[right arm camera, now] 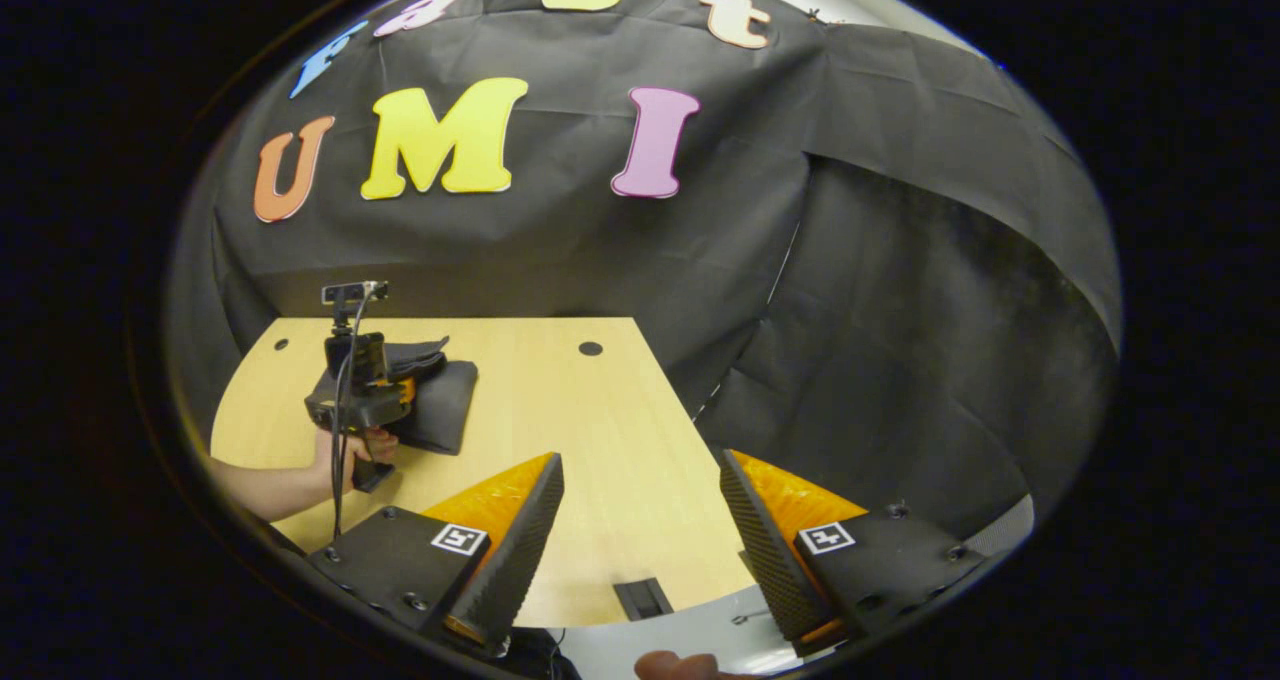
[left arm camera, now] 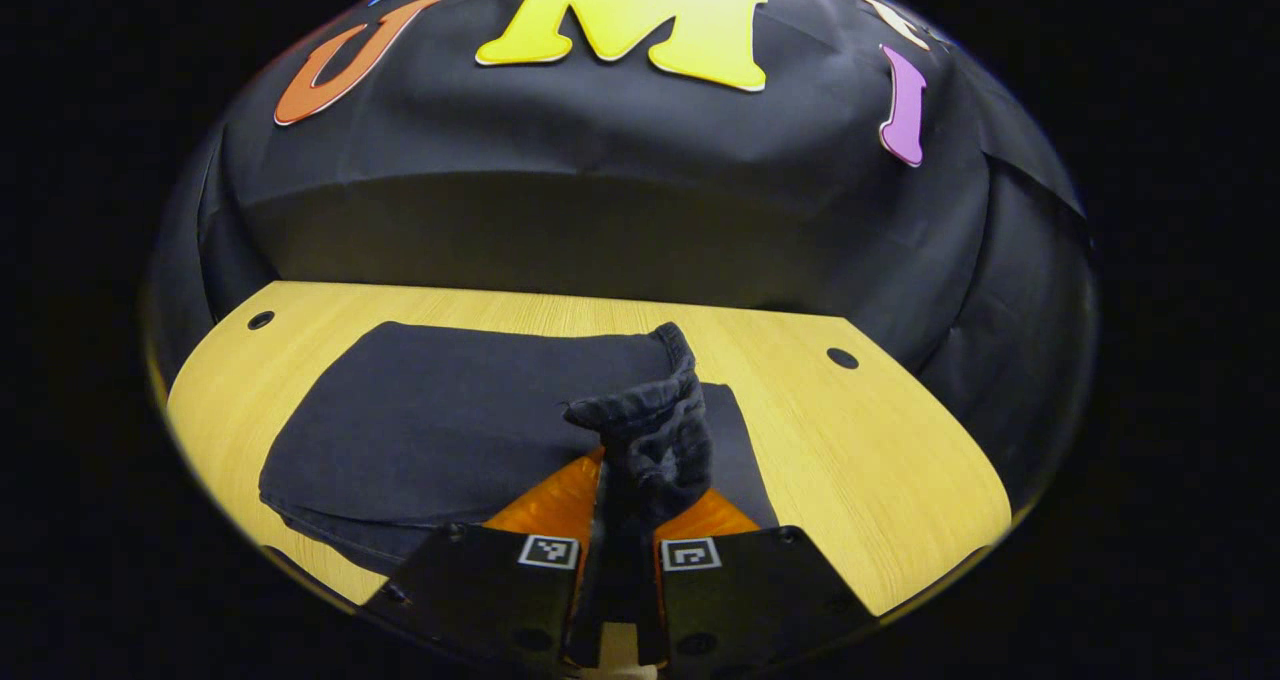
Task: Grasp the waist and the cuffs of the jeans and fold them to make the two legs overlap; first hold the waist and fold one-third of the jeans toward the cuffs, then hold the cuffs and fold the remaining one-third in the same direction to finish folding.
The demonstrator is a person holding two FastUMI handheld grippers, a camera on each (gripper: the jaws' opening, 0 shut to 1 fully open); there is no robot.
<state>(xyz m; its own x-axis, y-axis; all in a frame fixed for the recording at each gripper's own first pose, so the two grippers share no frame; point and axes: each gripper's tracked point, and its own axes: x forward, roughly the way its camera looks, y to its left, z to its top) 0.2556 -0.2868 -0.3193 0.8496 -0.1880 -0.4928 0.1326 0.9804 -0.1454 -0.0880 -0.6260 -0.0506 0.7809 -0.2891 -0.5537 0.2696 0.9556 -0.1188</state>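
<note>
Left claw [left arm camera: 628, 520] closed on a bunched cuff [left arm camera: 650, 440] of the dark jeans [left arm camera: 450, 420], lifted so the last third can probably be carried over the folded stack. The jeans lie near the worktop's [left arm camera: 880, 450] far left corner in the right gripper view. Right claw [right arm camera: 640, 520] gapes wide, holding nothing, over the near edge. Pale wood worktop; black cloth wall [right arm camera: 900, 310] behind.

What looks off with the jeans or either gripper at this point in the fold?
Little stands out. The jeans lie folded flat on the wooden table, except one bunched end pinched up in the left gripper. The right gripper hangs open over bare table, well apart from the jeans, holding nothing.
</note>
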